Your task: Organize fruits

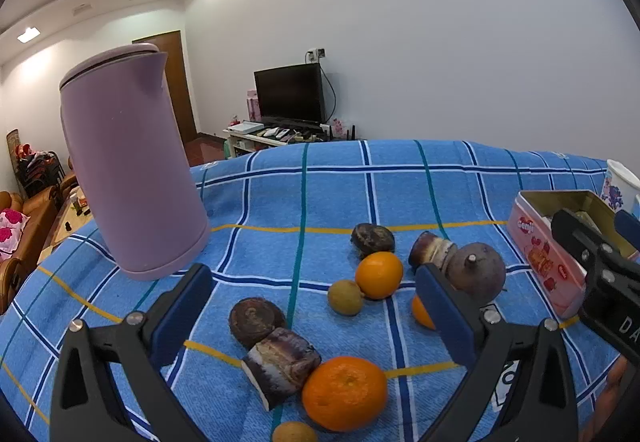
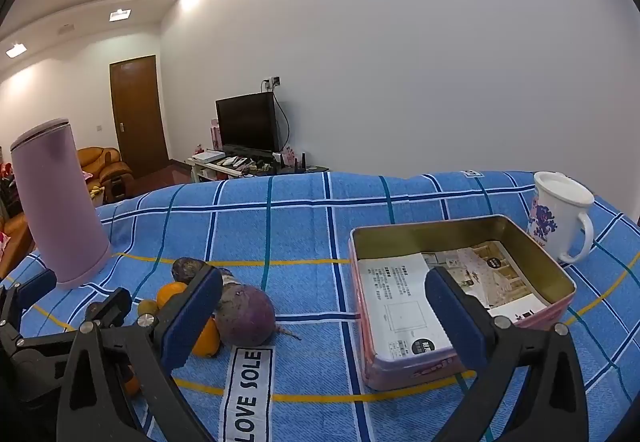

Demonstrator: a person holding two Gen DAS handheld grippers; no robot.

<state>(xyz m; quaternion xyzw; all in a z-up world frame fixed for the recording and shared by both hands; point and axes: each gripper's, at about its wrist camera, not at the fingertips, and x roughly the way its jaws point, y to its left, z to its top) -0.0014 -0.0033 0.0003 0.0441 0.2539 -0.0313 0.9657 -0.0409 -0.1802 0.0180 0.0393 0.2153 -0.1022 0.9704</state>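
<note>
Fruit lies scattered on a blue checked cloth point(image 1: 340, 186). An orange point(image 1: 345, 393) lies nearest me, another orange point(image 1: 379, 275) farther back, and a third is half hidden behind my right finger. Two small yellow-green fruits point(image 1: 345, 297) and several dark brown pieces point(image 1: 280, 362) lie among them. A round purple fruit point(image 1: 476, 272) point(image 2: 245, 315) sits to the right. My left gripper point(image 1: 316, 314) hangs open above the pile, holding nothing. My right gripper point(image 2: 324, 316) is open too, above the front edge of a pink tin box point(image 2: 460, 282) point(image 1: 540, 254) lined with printed paper.
A tall lilac kettle point(image 1: 128, 162) point(image 2: 60, 202) stands at the left of the cloth. A white flowered mug point(image 2: 560, 214) stands behind the tin at the right. A "LOVE SOLE" label point(image 2: 248, 394) is sewn on the cloth. A TV stand and sofa lie beyond.
</note>
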